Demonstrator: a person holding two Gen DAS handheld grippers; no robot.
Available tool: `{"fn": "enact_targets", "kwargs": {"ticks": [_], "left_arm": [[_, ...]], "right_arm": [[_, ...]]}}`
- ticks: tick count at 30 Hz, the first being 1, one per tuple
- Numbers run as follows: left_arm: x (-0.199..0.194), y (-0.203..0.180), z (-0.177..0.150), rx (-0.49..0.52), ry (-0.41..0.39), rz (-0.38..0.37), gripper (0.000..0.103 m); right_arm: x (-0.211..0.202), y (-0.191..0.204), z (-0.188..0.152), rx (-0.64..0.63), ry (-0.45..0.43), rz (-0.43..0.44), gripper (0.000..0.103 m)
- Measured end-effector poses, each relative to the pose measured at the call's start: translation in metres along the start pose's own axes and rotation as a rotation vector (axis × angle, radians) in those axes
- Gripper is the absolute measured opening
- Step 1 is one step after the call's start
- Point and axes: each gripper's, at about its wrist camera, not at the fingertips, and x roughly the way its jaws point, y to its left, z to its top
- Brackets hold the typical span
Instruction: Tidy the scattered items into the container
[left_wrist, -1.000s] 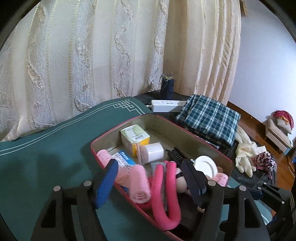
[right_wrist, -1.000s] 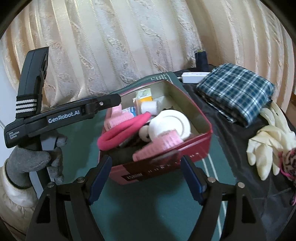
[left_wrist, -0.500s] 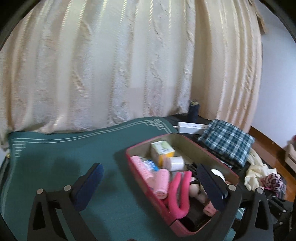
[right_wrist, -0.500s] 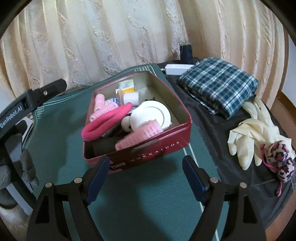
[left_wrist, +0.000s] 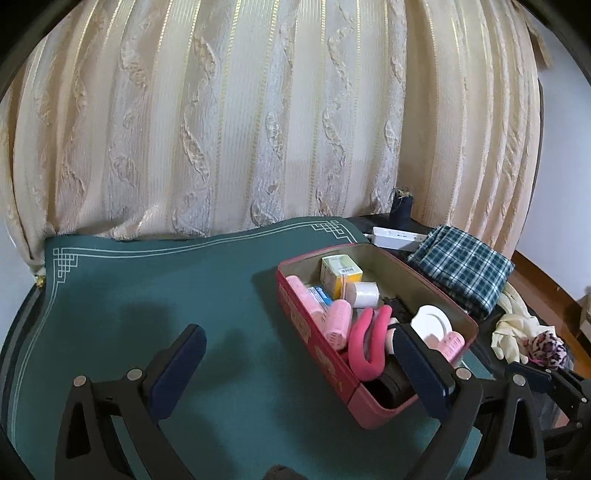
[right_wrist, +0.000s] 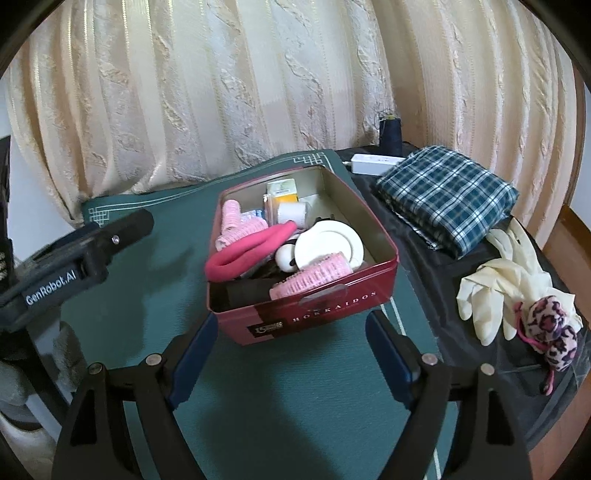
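Left wrist view: left tool (left_wrist: 299, 362) spread wide and empty above the green mat (left_wrist: 147, 295) on the bench; its right finger overlaps the near corner of the red tin (left_wrist: 314, 332). Tin holds pink hair rollers (left_wrist: 338, 321), a bent pink foam curler (left_wrist: 365, 347), yellow box (left_wrist: 340, 275), white roll (left_wrist: 364, 294) and white round lid (left_wrist: 432, 324). Right wrist view: right tool (right_wrist: 291, 362) also released, empty, fingers flanking the tin's near end wall (right_wrist: 314, 317) without touching it. Outside the tin, on black cloth to the right: folded plaid cloth (right_wrist: 447, 195), cream rubber gloves (right_wrist: 498, 288), leopard-print scrunchie (right_wrist: 554, 332) just beside the gloves. White power strip (right_wrist: 375, 162) and dark thread spool (right_wrist: 390, 134) sit by the curtain.
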Motion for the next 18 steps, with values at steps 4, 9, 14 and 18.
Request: {"fn": "enact_targets", "kwargs": {"ticks": [4, 9, 14, 18], "left_arm": [[-0.006, -0.002, -0.001, -0.004, 0.000, -0.025, 0.103], [-0.007, -0.010, -0.005, 0.011, 0.010, -0.035, 0.103], [-0.006, -0.018, -0.012, 0.024, 0.038, -0.079, 0.103], [-0.004, -0.025, -0.014, 0.042, 0.045, -0.099, 0.103]], "right_arm": [[-0.008, 0.003, -0.001, -0.014, -0.015, 0.015, 0.085], [-0.015, 0.007, -0.001, -0.044, -0.027, 0.022, 0.085], [-0.015, 0.005, -0.001, -0.040, -0.022, 0.006, 0.085], [-0.013, 0.004, -0.003, -0.034, -0.013, 0.004, 0.085]]}}
